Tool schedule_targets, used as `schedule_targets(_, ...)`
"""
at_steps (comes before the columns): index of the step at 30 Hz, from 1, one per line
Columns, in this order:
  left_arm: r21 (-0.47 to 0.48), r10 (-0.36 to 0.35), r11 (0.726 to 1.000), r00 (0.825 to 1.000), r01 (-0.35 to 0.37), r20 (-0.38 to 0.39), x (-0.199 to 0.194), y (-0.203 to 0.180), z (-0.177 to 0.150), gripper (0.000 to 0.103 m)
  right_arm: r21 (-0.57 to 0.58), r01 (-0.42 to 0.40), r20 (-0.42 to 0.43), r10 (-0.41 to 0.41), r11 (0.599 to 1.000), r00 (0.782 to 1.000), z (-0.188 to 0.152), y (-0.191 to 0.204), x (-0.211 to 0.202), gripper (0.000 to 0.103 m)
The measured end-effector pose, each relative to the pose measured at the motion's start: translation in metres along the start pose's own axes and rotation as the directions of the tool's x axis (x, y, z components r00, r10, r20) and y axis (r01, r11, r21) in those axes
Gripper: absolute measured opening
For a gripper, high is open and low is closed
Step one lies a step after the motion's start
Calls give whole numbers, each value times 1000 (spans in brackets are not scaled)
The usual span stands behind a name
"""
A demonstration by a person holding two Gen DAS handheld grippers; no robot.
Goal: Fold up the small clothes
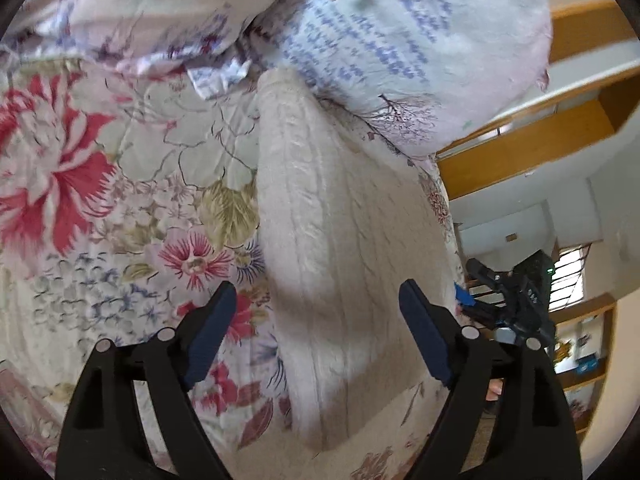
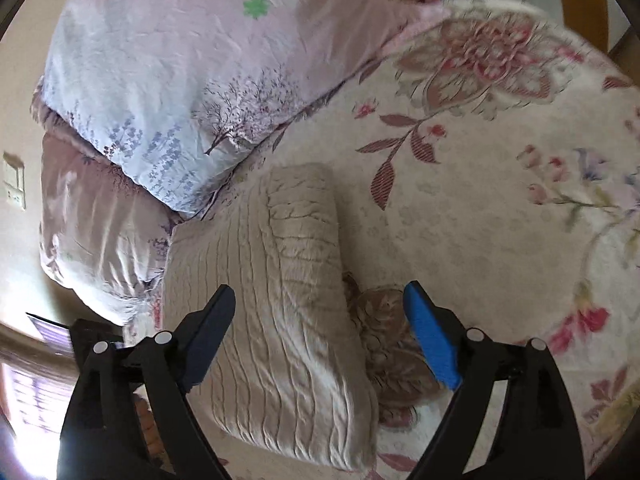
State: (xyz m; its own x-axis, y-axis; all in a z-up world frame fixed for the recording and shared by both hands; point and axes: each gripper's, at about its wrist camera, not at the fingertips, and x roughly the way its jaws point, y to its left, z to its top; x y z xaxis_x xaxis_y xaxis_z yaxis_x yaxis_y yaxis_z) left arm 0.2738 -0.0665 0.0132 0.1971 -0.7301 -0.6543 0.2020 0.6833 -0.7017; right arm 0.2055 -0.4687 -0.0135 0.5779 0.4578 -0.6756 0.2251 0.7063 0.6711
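Bed [image 2: 460, 208] under floral spread carrying all items; quilt [image 2: 168, 80] bunched at far end. Cream knitted garment [image 2: 280, 304] lying flat on the spread, already doubled into a thick, narrow oblong with layered edges showing; far end close against the quilt. Judged largely folded, with perhaps one last crosswise fold or squaring-up outstanding. Long axis running straight away from both cameras, near end between the tools, far end toward the quilt. Left tongs [image 1: 316, 336] spread apart, hovering over garment, gripping nothing. Right tongs [image 2: 320, 334] likewise spread apart and empty.
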Motion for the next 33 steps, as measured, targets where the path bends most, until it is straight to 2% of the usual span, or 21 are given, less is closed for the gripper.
schedule_targets(5, -38, -54, 998, 998, 54, -11, 12, 8, 8, 82, 11, -77, -35, 77, 997, 996, 9, -4, 15, 87)
schedule_targets(11, -44, -87, 995, 996, 86, -18, 19, 10, 13, 79, -10, -96, -48, 95, 995, 994, 9, -6, 25, 86)
schedule_targets(17, -38, -109, 993, 994, 108, -26, 28, 8, 15, 75, -73, -104, -73, 99, 992, 992, 9, 2, 32, 79)
schedule_targets(22, -26, -100, 995, 995, 100, -18, 38, -1, 18, 74, -96, -140, -98, 130, 985, 987, 11, 4, 41, 66)
schedule_targets(24, -22, -98, 995, 995, 97, -15, 37, -1, 17, 73, -111, -150, -106, 138, 983, 985, 10, 7, 44, 65)
schedule_targets(26, -23, -93, 995, 996, 93, -12, 36, -2, 16, 69, -108, -171, -127, 157, 979, 979, 8, 8, 48, 59)
schedule_targets(27, -26, -93, 995, 996, 93, -10, 37, -2, 16, 67, -103, -182, -136, 168, 978, 976, 7, 8, 50, 51)
schedule_targets(29, -35, -97, 995, 995, 97, -10, 37, 0, 13, 62, -101, -189, -128, 175, 977, 976, 5, 6, 50, 46)
schedule_targets(31, -39, -99, 994, 995, 98, -5, 36, 1, 11, 56, -74, -218, -120, 209, 973, 971, 3, 4, 49, 36)
schedule_targets(33, -36, -94, 995, 996, 94, 5, 34, -1, 9, 49, -73, -224, -104, 216, 972, 971, 1, 6, 45, 33)
